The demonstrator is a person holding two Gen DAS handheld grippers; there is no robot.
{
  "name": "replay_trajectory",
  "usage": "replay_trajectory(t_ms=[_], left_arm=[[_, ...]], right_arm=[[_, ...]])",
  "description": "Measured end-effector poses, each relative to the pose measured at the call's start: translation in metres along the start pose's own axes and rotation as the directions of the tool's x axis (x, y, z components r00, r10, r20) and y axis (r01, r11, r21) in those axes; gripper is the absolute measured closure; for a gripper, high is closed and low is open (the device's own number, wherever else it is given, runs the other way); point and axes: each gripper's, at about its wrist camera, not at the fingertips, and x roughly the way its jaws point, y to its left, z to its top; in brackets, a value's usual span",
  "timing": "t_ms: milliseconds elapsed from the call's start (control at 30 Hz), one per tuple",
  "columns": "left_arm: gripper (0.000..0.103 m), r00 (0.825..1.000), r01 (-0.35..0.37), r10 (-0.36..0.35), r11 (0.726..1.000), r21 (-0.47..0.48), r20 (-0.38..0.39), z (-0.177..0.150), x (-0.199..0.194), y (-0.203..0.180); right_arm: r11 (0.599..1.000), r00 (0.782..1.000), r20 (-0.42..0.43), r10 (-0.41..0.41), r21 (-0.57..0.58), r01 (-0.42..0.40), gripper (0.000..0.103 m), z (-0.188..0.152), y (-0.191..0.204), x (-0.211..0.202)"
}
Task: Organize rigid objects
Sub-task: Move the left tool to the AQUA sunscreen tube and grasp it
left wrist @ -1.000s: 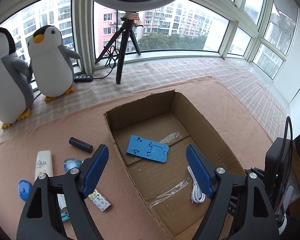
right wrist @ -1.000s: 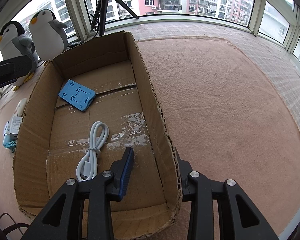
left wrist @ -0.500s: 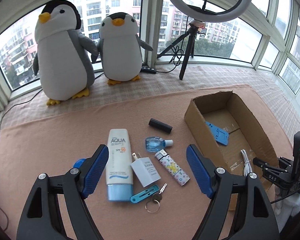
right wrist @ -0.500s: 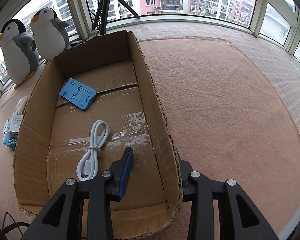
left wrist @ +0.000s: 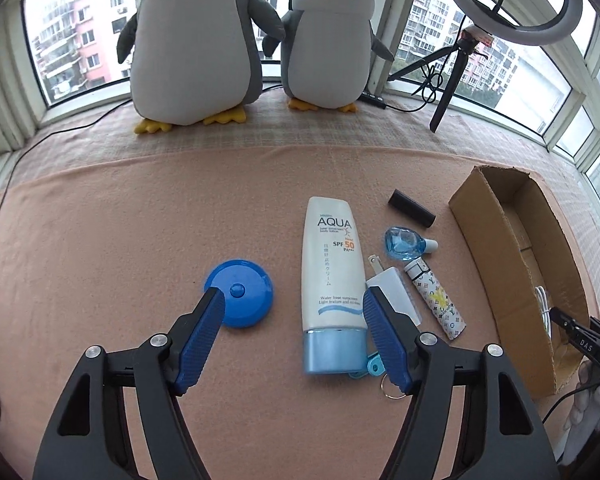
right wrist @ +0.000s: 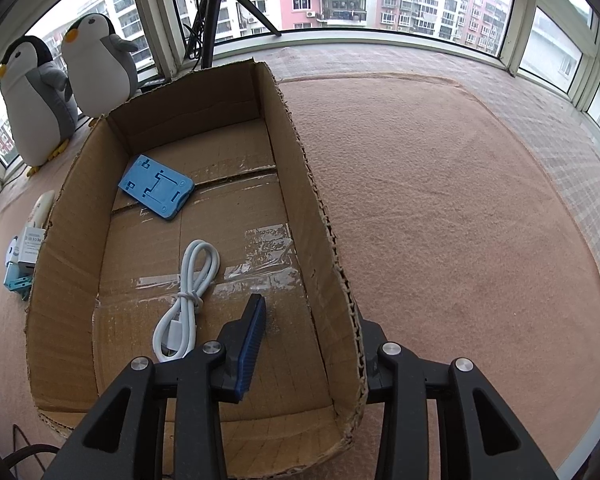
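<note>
My left gripper (left wrist: 292, 312) is open and empty, low over the pink mat. Between its fingers lie a blue round disc (left wrist: 240, 293) and a white AQUA sunscreen tube (left wrist: 333, 276). Right of the tube lie a white charger plug (left wrist: 392, 292), a blue bottle (left wrist: 404, 243), a patterned lighter (left wrist: 436, 299), a black cylinder (left wrist: 411, 208) and a teal key tag (left wrist: 370, 366). The cardboard box (right wrist: 320, 216) holds a blue phone stand (right wrist: 156, 186) and a white cable (right wrist: 188, 292). My right gripper (right wrist: 312, 320) straddles the box's right wall, one finger inside, one outside.
Two plush penguins (left wrist: 204, 40) stand on the window ledge at the back. A ring light on a black tripod (left wrist: 456, 76) stands at the back right. Cables run along the mat's left edge. The box (left wrist: 516, 264) sits at the right of the loose items.
My left gripper has swung left from over the box to over the loose items and come lower and closer to them. The right gripper has stayed on the box wall.
</note>
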Motion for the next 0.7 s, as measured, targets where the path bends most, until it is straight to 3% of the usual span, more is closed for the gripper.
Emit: replay_trajectory(t_ms=[300,700], left_arm=[[0.054,0.999,0.002,0.002,0.995,0.099,-0.036,-0.006,0.018,-0.022],[0.055,0.997,-0.023,0.036,0.982,0.188,-0.068,-0.009,0.040,-0.043]], right_arm=[[1.000,1.000,-0.002,-0.004,-0.001,0.004,0.068,0.000,-0.001,0.000],[1.000,1.000,-0.003,-0.004,0.002,0.004,0.067,0.001,-0.001,0.000]])
